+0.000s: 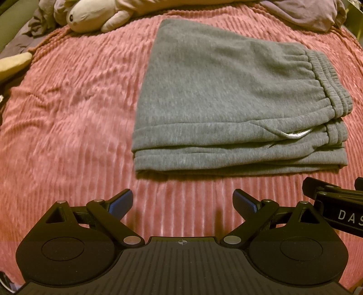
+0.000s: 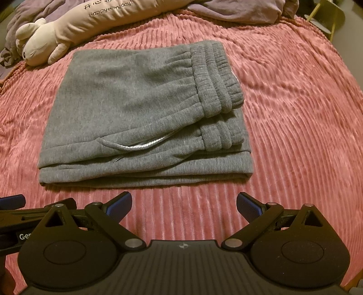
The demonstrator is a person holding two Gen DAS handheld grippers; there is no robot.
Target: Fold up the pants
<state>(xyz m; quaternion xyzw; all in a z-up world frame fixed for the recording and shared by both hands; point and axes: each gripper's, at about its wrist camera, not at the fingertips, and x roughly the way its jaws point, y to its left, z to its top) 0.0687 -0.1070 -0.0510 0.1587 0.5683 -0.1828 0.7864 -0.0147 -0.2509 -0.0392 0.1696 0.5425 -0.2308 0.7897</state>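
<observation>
Grey sweatpants [image 1: 226,97] [image 2: 136,109] lie folded in a flat stack on the pink ribbed bedspread [image 1: 68,102] [image 2: 295,102], ribbed waistband and cuffs at the right end, a white pocket lining showing at the near edge. My left gripper [image 1: 182,203] is open, held just short of the stack's near edge, with nothing between its blue pads. My right gripper [image 2: 183,205] is open too, also just short of the near edge and touching nothing. Each gripper's black linkage shows at the edge of the other's view.
A long cream plush toy [image 1: 90,15] [image 2: 56,34] lies along the far side of the bed, beside rumpled purple bedding [image 1: 306,13] [image 2: 238,9]. A pale chair [image 2: 326,20] stands beyond the bed's far right corner. Open bedspread surrounds the pants.
</observation>
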